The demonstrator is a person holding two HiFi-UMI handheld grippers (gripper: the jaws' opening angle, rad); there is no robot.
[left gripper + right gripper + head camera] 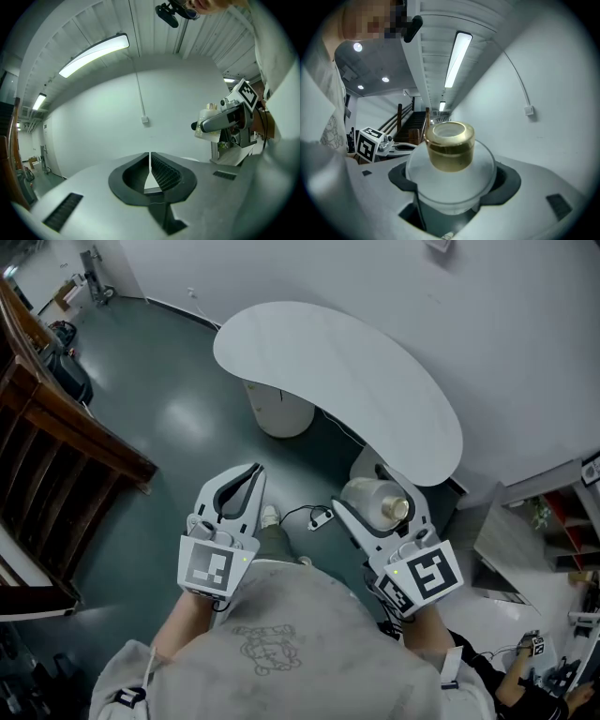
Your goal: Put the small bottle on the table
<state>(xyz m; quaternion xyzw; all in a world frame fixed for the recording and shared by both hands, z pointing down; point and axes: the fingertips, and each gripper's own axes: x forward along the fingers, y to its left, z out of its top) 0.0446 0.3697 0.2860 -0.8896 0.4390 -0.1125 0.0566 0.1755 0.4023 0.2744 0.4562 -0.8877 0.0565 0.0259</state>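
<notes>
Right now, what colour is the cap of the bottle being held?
Gold. The cap of the small bottle shows best in the right gripper view.

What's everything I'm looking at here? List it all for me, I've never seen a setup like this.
small bottle: one, frosted white with gold cap, between the right gripper's jaws
table: one, white, curved, ahead of the person
wooden railing: one, brown, far left
floor: dark grey-green, below everything
left gripper: one, white and black, jaws together, empty
right gripper: one, white and black, clamped on the small bottle
shirt: one, grey, bottom edge
</notes>
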